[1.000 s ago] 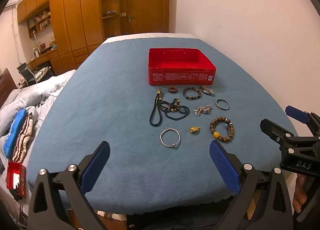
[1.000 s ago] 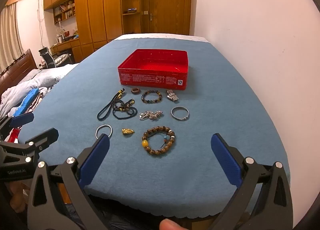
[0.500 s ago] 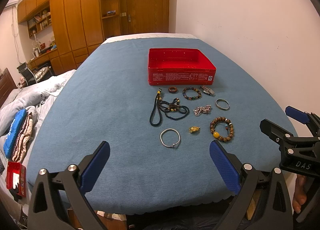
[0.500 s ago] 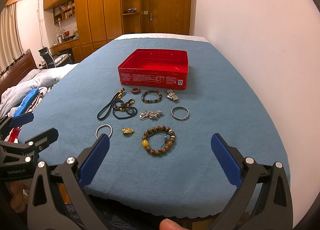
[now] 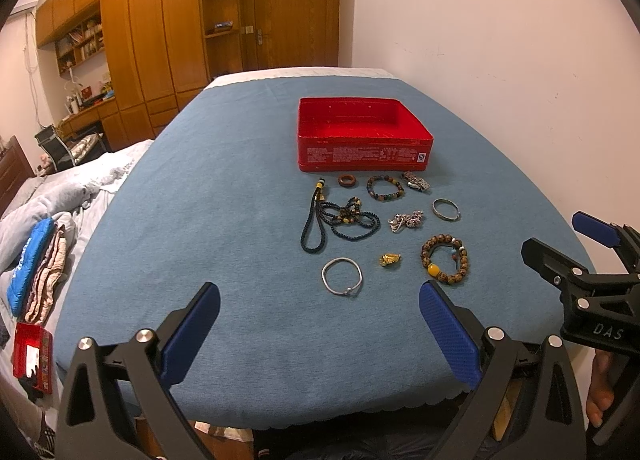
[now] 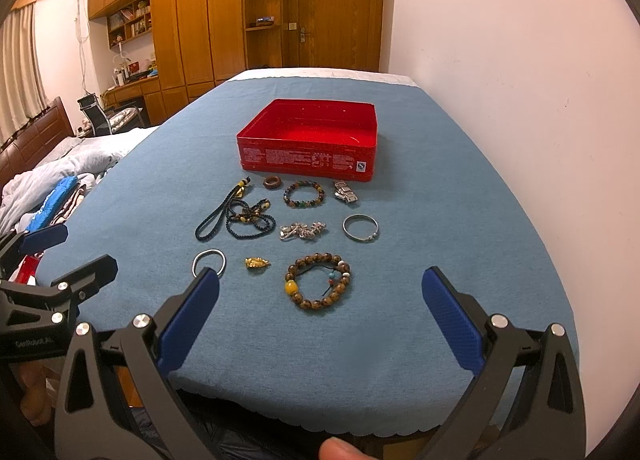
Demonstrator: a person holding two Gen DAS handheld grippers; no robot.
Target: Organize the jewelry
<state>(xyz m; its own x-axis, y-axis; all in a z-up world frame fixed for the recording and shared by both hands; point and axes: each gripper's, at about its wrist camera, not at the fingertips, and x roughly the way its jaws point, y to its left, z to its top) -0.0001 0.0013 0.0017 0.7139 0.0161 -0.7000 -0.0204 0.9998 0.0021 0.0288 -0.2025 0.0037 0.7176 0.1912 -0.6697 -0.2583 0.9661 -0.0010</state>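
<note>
Jewelry (image 6: 316, 238) lies mid-frame before our wide-spread right gripper (image 6: 320, 300) and left gripper (image 5: 320, 316); only the right view shows a fingertip (image 6: 340, 450) at bottom.

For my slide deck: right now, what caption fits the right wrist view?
Open right claw hovers before jewelry laid on a blue cloth, empty red tin behind.

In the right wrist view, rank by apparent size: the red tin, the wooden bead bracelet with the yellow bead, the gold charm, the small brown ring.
1. red tin, far the largest.
2. wooden bead bracelet.
3. gold charm and brown ring: they look alike, and the ring lies farther from the camera, so no ranking.
</note>
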